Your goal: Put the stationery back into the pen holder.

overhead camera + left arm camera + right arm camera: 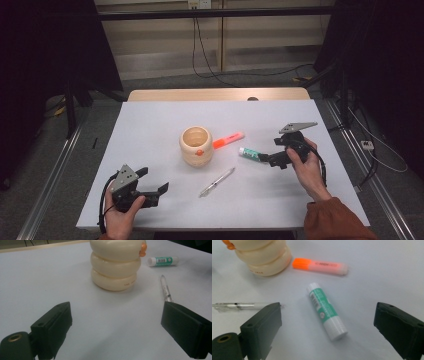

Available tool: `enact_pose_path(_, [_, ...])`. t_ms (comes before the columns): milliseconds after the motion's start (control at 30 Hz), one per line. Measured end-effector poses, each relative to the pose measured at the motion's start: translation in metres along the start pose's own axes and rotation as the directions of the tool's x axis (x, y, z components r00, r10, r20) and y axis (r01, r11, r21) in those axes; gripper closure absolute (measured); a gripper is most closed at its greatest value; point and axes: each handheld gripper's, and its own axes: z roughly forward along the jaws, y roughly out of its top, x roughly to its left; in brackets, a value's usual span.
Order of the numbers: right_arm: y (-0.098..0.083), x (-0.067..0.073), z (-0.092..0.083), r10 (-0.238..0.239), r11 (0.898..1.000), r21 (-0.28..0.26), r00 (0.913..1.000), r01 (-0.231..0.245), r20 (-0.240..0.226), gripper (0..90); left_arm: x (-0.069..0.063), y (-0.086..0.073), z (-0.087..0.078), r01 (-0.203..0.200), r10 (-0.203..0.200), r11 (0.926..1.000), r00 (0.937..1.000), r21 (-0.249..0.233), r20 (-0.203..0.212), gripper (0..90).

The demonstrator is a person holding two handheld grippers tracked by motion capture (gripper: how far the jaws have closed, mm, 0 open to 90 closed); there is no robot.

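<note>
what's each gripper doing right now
left gripper: open, holding nothing.
right gripper: open, jaws either side of the glue stick, not gripping it.

Green-and-white plastic glue stick (326, 312): smooth, slight sheen, printed label. Orange plastic highlighter (320, 266): semi-gloss. Clear plastic pen (239, 306): glossy, see-through. Cream ringed pen cup (115, 265): smooth, satin. White tabletop (150, 130): matt. Black gripper jaws: matt plastic.

One cup (196, 146), one highlighter (228, 140), one glue stick (248, 153), one pen (217, 181).

High overhead view; two low, close gripper views sharing the cup (115, 265).
</note>
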Motion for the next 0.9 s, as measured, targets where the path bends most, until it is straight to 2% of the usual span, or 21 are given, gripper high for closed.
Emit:
enact_pose_path(100, [-0.001, -0.006, 0.000, 0.004, 1.000, 0.023, 0.9996, -0.003, -0.027, 7.3, 0.000, 0.000, -0.001, 0.003, -0.003, 1.0000, 1.0000, 0.001, -0.006, 9.6])
enact_pose_path(300, [0.008, -0.017, 0.000, -0.038, 0.998, 0.052, 0.9979, 0.041, -0.053, 7.6, 0.002, -0.001, 0.003, 0.011, -0.011, 0.9999, 0.9999, 0.009, -0.002, 9.6])
enact_pose_path(467, [0.021, -0.025, 0.010, -0.060, 0.995, 0.076, 0.9931, 0.068, -0.101, 8.2, 0.007, 0.000, -0.001, 0.011, -0.011, 0.9999, 0.9999, -0.002, -0.003, 8.3])
enact_pose_path(500, [0.028, -0.026, 0.015, -0.080, 0.992, 0.085, 0.9917, 0.089, -0.100, 8.5, 0.009, -0.001, -0.001, 0.017, -0.017, 0.9999, 0.9999, -0.003, -0.003, 8.4])
enact_pose_path(600, [0.033, -0.026, 0.022, -0.092, 0.990, 0.098, 0.9901, 0.103, -0.106, 9.1, 0.011, -0.001, -0.001, 0.018, -0.018, 0.9998, 0.9998, -0.004, -0.006, 8.4])
enact_pose_path(700, [0.037, -0.025, 0.031, -0.108, 0.984, 0.126, 0.9864, 0.124, -0.124, 10.1, 0.011, -0.002, -0.003, 0.020, -0.020, 0.9998, 0.9998, -0.008, -0.009, 8.4])
enact_pose_path(767, [0.035, -0.021, 0.036, -0.133, 0.974, 0.169, 0.9826, 0.154, -0.130, 12.7, 0.011, -0.002, -0.006, 0.015, -0.015, 0.9998, 0.9999, -0.009, -0.005, 8.4])
enact_pose_path(800, [0.035, -0.021, 0.036, -0.133, 0.974, 0.169, 0.9826, 0.154, -0.130, 12.7, 0.010, -0.002, -0.007, 0.016, -0.016, 0.9998, 0.9999, -0.012, -0.006, 8.4])
enact_pose_path(900, [0.032, -0.018, 0.037, -0.166, 0.958, 0.212, 0.9770, 0.192, -0.134, 15.7, 0.010, -0.002, -0.008, 0.011, -0.012, 0.9998, 0.9999, -0.018, -0.013, 8.4])
